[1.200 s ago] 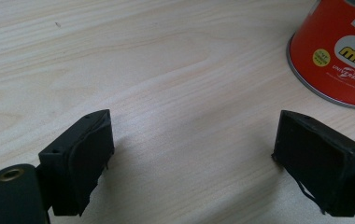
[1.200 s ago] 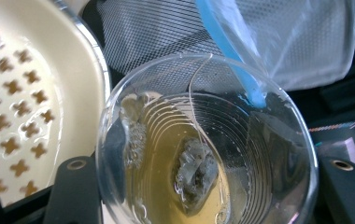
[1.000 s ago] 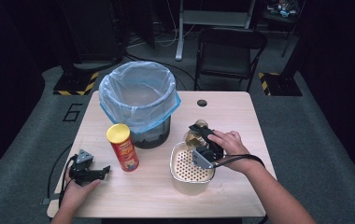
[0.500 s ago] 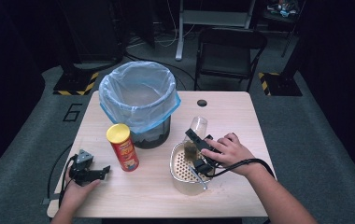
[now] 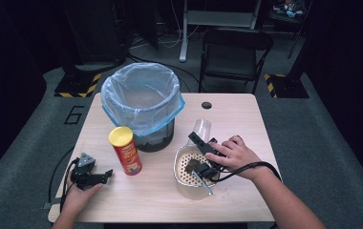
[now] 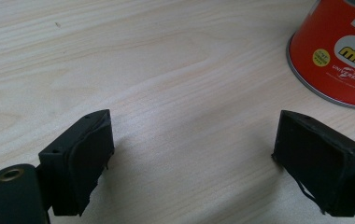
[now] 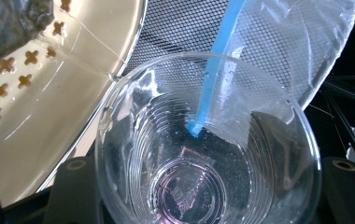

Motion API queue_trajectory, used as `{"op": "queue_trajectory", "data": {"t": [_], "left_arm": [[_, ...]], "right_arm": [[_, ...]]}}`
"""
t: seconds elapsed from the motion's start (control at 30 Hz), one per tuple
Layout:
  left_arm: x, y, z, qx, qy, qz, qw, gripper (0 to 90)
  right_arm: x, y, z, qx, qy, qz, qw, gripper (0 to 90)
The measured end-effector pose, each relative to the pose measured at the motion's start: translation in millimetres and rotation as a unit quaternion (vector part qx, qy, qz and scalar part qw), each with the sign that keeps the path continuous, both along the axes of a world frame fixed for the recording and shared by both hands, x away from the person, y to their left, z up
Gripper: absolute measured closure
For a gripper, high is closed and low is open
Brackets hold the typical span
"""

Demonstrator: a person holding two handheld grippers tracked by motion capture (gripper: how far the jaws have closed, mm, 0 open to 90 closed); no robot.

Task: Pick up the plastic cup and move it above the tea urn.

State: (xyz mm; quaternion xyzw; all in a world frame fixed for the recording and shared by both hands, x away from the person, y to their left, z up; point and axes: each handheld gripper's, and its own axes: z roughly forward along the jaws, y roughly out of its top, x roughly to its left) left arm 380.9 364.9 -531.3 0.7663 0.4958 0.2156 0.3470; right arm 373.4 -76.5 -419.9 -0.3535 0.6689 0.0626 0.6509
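Observation:
My right gripper (image 5: 200, 139) is shut on a clear plastic cup (image 5: 202, 129), which lies tilted between the bin and the basket. In the right gripper view the cup (image 7: 208, 158) has its open mouth toward the camera and a jaw on each side. A cream perforated basket (image 5: 182, 183) sits under the right hand and holds a dark lump (image 5: 192, 167). My left gripper (image 5: 106, 175) rests open on the table at the front left, jaws wide apart (image 6: 194, 158) with nothing between them. A red can (image 5: 125, 151) with a yellow lid stands just to its right.
A black mesh bin (image 5: 144, 102) lined with a clear blue-edged bag (image 7: 297, 42) stands at the table's back left, next to the can. A thin metal utensil (image 5: 201, 182) leans in the basket. A folding chair (image 5: 237, 52) stands beyond the table.
The right hand has drawn back toward the near side and turned, so the clear cup now shows between basket and bin. The left gripper has stayed put.

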Motion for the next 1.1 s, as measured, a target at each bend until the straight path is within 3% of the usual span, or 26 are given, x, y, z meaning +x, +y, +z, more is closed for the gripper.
{"op": "queue_trajectory", "data": {"t": [0.07,0.1,0.23,0.27,0.3,0.7,0.87,0.93,0.97,1.1], "left_arm": [[-0.3,-0.2,0.0,-0.001,0.002,0.001,1.0000,12.0],[0.0,0.1,0.0,0.000,0.000,0.000,1.0000,11.9],[0.0,0.0,0.0,0.000,0.000,0.000,1.0000,11.9],[0.0,-0.1,-0.1,0.000,0.000,0.000,1.0000,11.9],[0.0,0.0,0.0,0.000,0.000,0.000,1.0000,11.9],[0.0,0.0,0.0,0.000,0.000,0.000,1.0000,11.9],[0.0,0.0,0.0,0.000,0.000,0.000,1.0000,11.9],[0.0,0.0,-0.1,0.000,0.000,0.000,1.0000,11.9],[0.0,0.1,0.0,0.000,0.000,0.000,1.0000,11.9],[0.0,0.0,0.0,0.000,0.000,0.000,1.0000,12.0]], "right_arm": [[-0.8,-0.7,0.1,-0.014,0.005,-0.005,0.9999,35.1],[-1.0,-0.1,0.8,-0.008,-0.006,0.003,0.9999,35.1],[-1.0,0.2,-0.4,-0.003,-0.004,0.007,1.0000,35.0],[-1.6,-0.2,0.0,-0.023,0.009,-0.002,0.9997,35.0],[-1.6,-0.3,0.3,-0.024,0.007,-0.002,0.9997,35.0],[-4.2,-1.4,1.8,-0.019,0.003,0.000,0.9998,34.9],[-4.3,-1.2,2.4,-0.004,-0.005,0.009,0.9999,34.9],[-4.9,-1.4,2.2,-0.016,0.008,0.001,0.9998,34.8],[-5.4,-0.6,2.6,-0.023,0.005,0.005,0.9997,34.8],[-7.4,0.6,2.7,-0.006,0.001,0.006,1.0000,34.7]]}}
